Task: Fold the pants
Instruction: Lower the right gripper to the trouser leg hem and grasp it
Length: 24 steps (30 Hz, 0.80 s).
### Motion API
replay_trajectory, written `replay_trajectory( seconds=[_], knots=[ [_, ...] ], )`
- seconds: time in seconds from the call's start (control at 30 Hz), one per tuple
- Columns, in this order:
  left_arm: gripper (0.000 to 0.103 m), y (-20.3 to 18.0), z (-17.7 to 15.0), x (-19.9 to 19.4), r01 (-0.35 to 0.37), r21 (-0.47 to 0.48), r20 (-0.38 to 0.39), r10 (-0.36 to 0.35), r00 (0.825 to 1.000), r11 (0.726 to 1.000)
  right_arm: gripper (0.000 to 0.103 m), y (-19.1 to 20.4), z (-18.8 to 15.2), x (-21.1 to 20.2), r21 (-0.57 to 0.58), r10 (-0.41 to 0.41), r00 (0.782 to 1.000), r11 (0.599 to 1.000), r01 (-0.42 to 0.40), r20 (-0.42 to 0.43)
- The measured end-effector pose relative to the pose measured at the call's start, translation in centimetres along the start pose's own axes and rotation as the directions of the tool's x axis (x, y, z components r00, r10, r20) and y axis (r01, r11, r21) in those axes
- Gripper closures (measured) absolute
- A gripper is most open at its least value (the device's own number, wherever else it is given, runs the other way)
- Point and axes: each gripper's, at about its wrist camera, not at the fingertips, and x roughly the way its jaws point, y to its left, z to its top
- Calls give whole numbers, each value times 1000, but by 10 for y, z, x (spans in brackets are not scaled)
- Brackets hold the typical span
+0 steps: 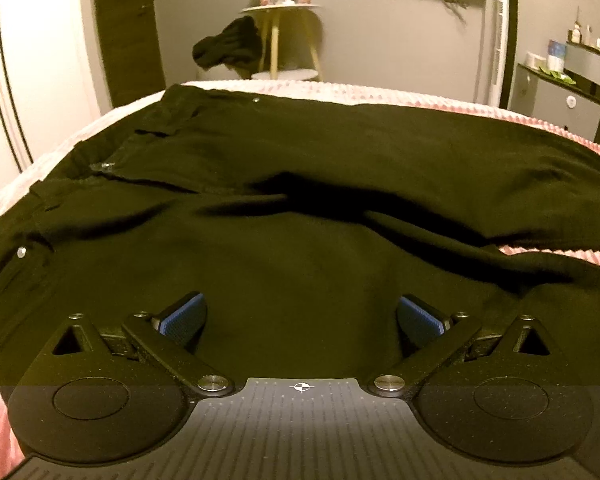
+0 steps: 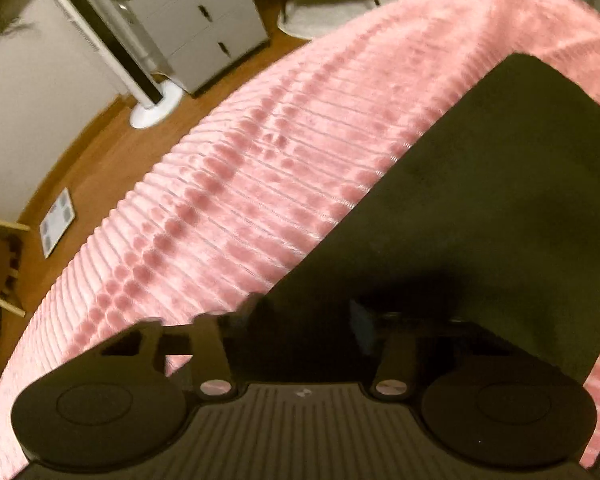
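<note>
Black pants (image 1: 300, 184) lie spread across a pink ribbed bedspread (image 1: 380, 94), waistband with metal buttons at the left, legs running right. My left gripper (image 1: 302, 316) is open, its blue pads (image 1: 184, 314) wide apart just above the near leg's fabric, holding nothing. In the right wrist view a flat black pant leg (image 2: 480, 208) lies on the pink bedspread (image 2: 260, 184). My right gripper (image 2: 304, 320) hovers over the leg's near edge; its fingertips are dark against the cloth, and the gap between them is hard to judge.
A small round side table (image 1: 280, 10) with a dark garment (image 1: 228, 46) hanging by it stands behind the bed. A grey drawer cabinet (image 2: 204, 28), a white tower fan (image 2: 152, 108) and a floor scale (image 2: 58, 222) stand on the wooden floor beyond the bed's edge.
</note>
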Motion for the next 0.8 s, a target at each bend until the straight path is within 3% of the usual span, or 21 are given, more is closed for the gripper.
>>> replay_trajectory(
  seconds=[0.03,0.1,0.2,0.3,0.4,0.43,0.53,0.67,0.8],
  knots=[
    [0,1,0,1,8,-13,-7,-8,1000,1000,98,-9,-1,-3,11,33,999,999,-33,1],
    [0,4,1,0,18,-38,-7,-19,1000,999,102,-30,-4,-16,40,136,990,990,-137,29],
    [0,13,4,-1,47,-115,-6,-48,999,992,103,-65,-23,-51,19,272,957,961,-275,99],
    [0,17,2,-2,57,-169,11,-56,998,984,103,-96,-49,-78,-55,301,938,954,-296,174],
    [0,1,-3,-2,-1,-93,16,3,1000,996,96,-97,-42,-72,-27,287,952,958,-286,105],
    [0,-6,-5,-2,-18,-52,14,19,1000,999,87,-92,-36,-70,-3,295,952,955,-296,79],
    [0,-15,-8,-6,-16,-7,18,16,1000,1000,39,-66,-19,-68,30,304,950,951,-306,64],
    [0,-13,-8,-3,-9,-27,24,9,1000,1000,40,-16,4,-32,91,259,963,964,-251,-82],
    [0,-15,-10,-1,-11,-10,39,12,999,1000,40,12,9,-10,51,135,985,990,-130,-103]
  ],
)
